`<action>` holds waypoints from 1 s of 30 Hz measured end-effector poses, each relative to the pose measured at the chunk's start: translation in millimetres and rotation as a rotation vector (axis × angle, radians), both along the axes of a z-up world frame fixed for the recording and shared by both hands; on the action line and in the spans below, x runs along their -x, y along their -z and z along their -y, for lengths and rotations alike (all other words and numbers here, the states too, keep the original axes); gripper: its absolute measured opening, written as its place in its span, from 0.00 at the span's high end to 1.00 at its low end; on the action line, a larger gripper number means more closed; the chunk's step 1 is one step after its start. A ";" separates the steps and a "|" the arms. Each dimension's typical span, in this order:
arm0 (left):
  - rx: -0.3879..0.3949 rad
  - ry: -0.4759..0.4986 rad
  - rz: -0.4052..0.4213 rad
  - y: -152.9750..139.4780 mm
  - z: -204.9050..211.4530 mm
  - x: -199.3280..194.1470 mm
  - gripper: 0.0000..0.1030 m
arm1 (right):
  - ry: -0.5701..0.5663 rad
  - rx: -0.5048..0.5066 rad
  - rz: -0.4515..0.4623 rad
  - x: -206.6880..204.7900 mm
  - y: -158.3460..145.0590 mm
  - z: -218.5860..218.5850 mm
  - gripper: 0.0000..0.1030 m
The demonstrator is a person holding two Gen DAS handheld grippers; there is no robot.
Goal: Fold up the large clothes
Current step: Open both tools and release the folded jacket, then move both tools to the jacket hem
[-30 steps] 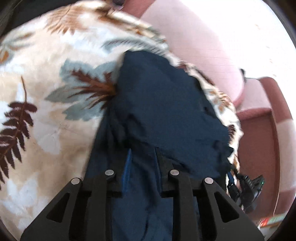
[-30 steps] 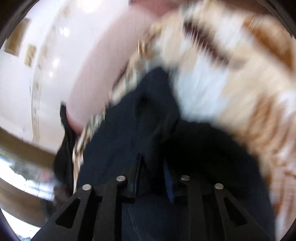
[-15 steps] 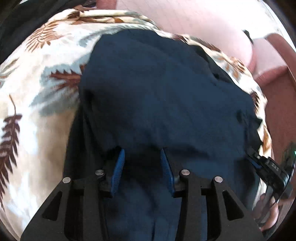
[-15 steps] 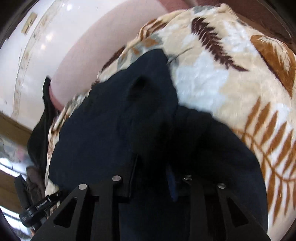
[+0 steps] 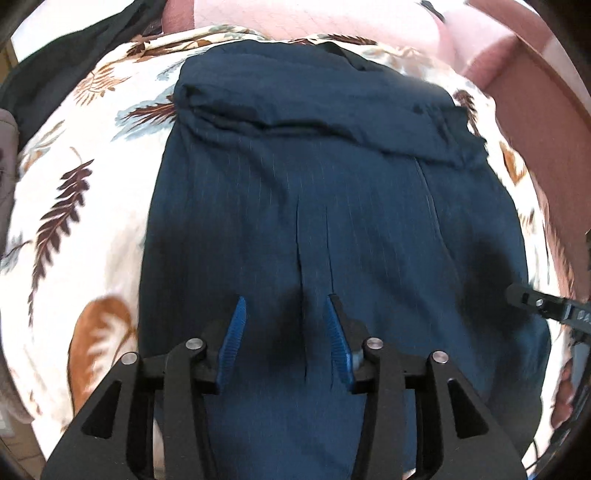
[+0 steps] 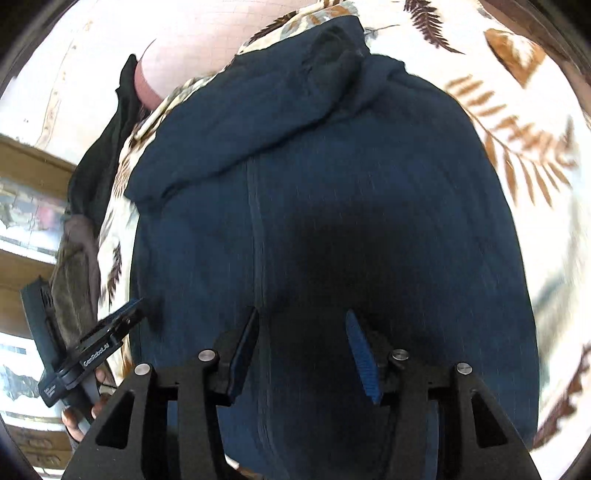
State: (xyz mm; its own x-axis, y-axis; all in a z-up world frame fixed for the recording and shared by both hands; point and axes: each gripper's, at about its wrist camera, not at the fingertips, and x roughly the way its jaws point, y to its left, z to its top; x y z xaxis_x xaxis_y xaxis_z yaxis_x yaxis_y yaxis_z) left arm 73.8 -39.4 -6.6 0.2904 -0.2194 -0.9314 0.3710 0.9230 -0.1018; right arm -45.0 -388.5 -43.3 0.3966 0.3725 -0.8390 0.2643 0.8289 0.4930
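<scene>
A dark navy pinstriped garment (image 5: 332, 206) lies flat on a leaf-print blanket (image 5: 92, 221), its far end folded back over itself in a rumpled flap. My left gripper (image 5: 284, 299) hovers over the near part of the cloth. Its jaws are opening, and the blue pads (image 5: 236, 325) pinch nothing. In the right wrist view the same garment (image 6: 332, 184) fills the middle. My right gripper (image 6: 302, 312) stands over it with jaws opening and no cloth caught between them. Each gripper shows at the edge of the other's view: the right gripper (image 5: 535, 302) and the left gripper (image 6: 110, 325).
The blanket (image 6: 535, 184) covers a pink sofa (image 5: 332, 18) with a brown armrest (image 5: 535, 92) at the right. A black garment (image 5: 74, 48) lies at the blanket's far left edge. A grey-brown cloth (image 6: 74, 258) hangs beside it. A hand (image 6: 77, 421) holds the left gripper.
Both grippers let go of the cloth they were carrying and drew back toward the near end. The carried end now lies as a folded flap on the garment's far part.
</scene>
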 end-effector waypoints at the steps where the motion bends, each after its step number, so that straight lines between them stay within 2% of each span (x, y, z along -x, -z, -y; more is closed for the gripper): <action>1: -0.010 0.008 0.006 -0.5 -1.4 5.5 0.58 | 0.002 0.001 0.000 8.9 -2.1 2.1 0.49; 6: -0.044 0.029 -0.008 -0.4 -23.2 27.9 0.44 | 0.042 0.033 0.007 38.5 -10.8 23.1 0.43; 10: -0.050 0.004 -0.072 7.1 -59.3 34.2 0.39 | 0.091 0.124 -0.001 61.4 -14.7 50.0 0.40; 11: -0.040 -0.005 -0.112 11.9 -71.5 33.6 0.39 | 0.104 0.140 -0.006 66.6 -13.7 54.6 0.40; 15: -0.028 -0.034 -0.203 25.9 -95.6 37.6 0.39 | 0.151 0.096 -0.018 88.5 -4.1 77.0 0.39; 19: 0.024 -0.053 -0.260 37.1 -106.6 44.1 0.37 | 0.185 0.069 -0.032 101.3 11.3 87.6 0.37; 23: 0.084 -0.044 -0.291 40.7 -104.8 53.6 0.28 | 0.111 -0.073 -0.019 104.6 30.2 82.3 0.37; 26: 0.111 -0.035 -0.320 45.2 -98.8 61.3 0.23 | 0.073 -0.102 0.006 102.1 33.1 73.4 0.37; 30: 0.125 -0.038 -0.326 48.1 -92.6 70.3 0.21 | 0.034 -0.125 0.034 97.4 32.5 65.4 0.37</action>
State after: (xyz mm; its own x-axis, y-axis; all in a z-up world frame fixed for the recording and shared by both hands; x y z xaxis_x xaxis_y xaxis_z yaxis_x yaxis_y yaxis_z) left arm 3.5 53.2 -54.8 -0.0074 -0.3325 -0.9431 0.2662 0.9084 -0.3224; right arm -142.4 -453.9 -75.8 0.4378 0.4594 -0.7729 0.2727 0.7513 0.6010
